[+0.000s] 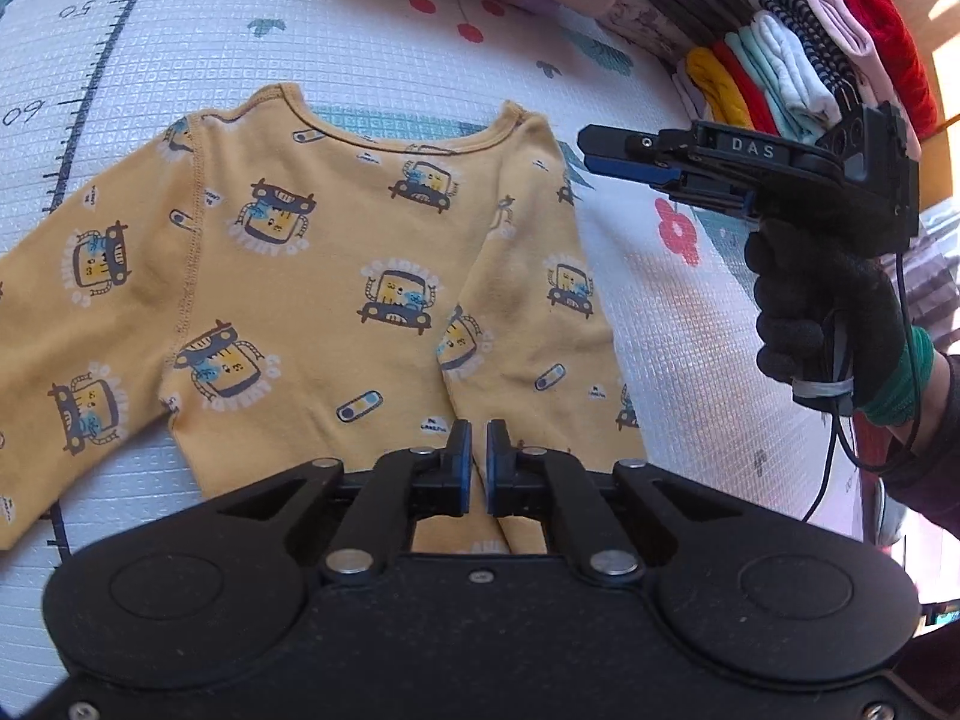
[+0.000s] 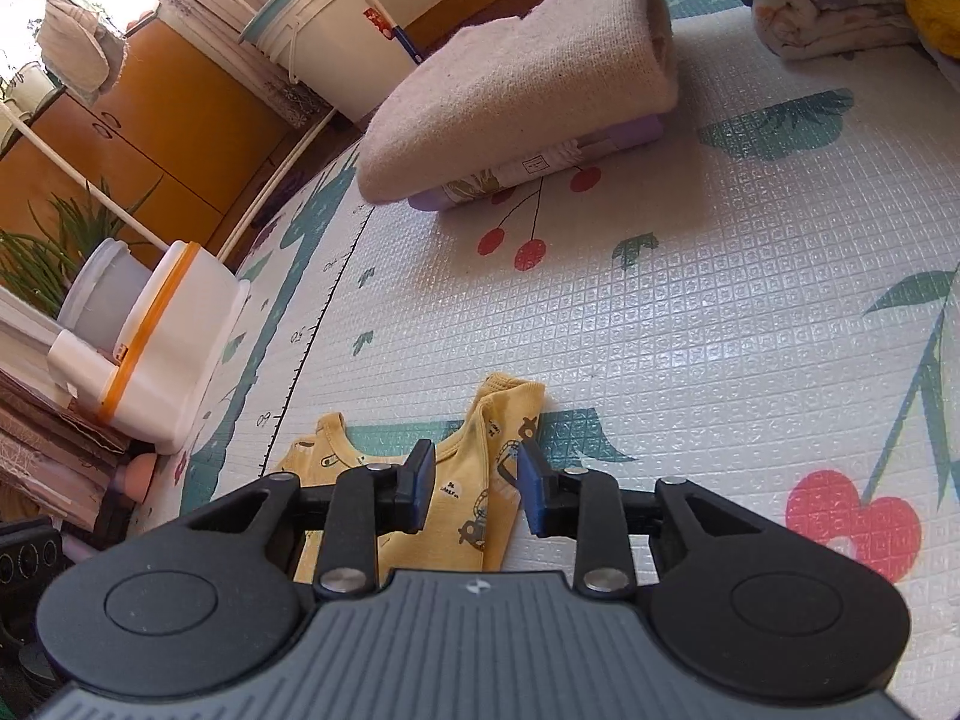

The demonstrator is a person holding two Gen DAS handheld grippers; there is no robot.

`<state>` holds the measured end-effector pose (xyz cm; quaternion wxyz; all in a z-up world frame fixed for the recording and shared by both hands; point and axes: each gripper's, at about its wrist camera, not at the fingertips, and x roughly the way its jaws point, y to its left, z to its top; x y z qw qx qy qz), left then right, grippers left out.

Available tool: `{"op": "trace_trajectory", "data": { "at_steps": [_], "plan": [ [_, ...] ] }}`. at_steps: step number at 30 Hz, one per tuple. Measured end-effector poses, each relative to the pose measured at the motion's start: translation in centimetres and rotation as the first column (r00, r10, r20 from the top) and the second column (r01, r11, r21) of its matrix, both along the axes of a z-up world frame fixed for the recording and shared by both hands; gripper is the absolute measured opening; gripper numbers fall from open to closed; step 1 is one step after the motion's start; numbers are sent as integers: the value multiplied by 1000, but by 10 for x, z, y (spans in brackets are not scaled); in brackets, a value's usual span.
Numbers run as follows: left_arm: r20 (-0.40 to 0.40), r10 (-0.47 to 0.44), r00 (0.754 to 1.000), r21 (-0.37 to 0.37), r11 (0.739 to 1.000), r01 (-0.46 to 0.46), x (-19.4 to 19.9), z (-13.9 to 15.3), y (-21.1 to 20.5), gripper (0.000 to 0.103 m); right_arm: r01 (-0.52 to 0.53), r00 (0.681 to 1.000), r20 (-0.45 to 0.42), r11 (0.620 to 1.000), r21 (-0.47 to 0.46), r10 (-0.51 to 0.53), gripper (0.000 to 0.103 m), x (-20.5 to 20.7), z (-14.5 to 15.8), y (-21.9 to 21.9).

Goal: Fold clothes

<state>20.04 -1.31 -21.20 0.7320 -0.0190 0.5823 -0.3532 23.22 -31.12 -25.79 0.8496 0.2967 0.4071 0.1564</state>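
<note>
The yellow shirt [image 1: 336,300] lies flat on the mat [image 1: 150,90], its left sleeve [image 1: 78,300] spread outward and its right sleeve [image 1: 540,300] folded onto the body, so the fold looks partly made. The left claw [image 1: 478,462], nearly closed and empty, hovers over the hem; the right claw [image 2: 474,489] hangs open and empty beside the right shoulder.

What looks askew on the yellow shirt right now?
The yellow printed long-sleeved shirt is half done: one sleeve is folded over the body, the other still splayed across the white embossed play mat. Nothing looks damaged.
</note>
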Motion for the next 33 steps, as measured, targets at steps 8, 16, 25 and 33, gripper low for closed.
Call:
{"op": "trace_trajectory", "data": {
  "at_steps": [8, 16, 25, 33],
  "plan": [
    [44, -384, 922, 78, 921, 380, -88, -14, -52, 0, -200, 977, 55, 973, -117, 208, 31, -35, 5, 35],
    [55, -409, 911, 73, 911, 405, -102, -9, -64, 2, -251, 963, 39, 942, -224, 266, 22, -33, 1, 57],
    [27, -509, 860, 250, 837, 488, -89, 44, -17, 23, -300, 939, 95, 920, -252, 332, 24, -84, 33, 57],
    [113, -276, 955, 369, 904, 217, -46, 66, 108, 42, -485, 863, -6, 823, -295, 506, 24, -158, 17, 90]
  ]
}}
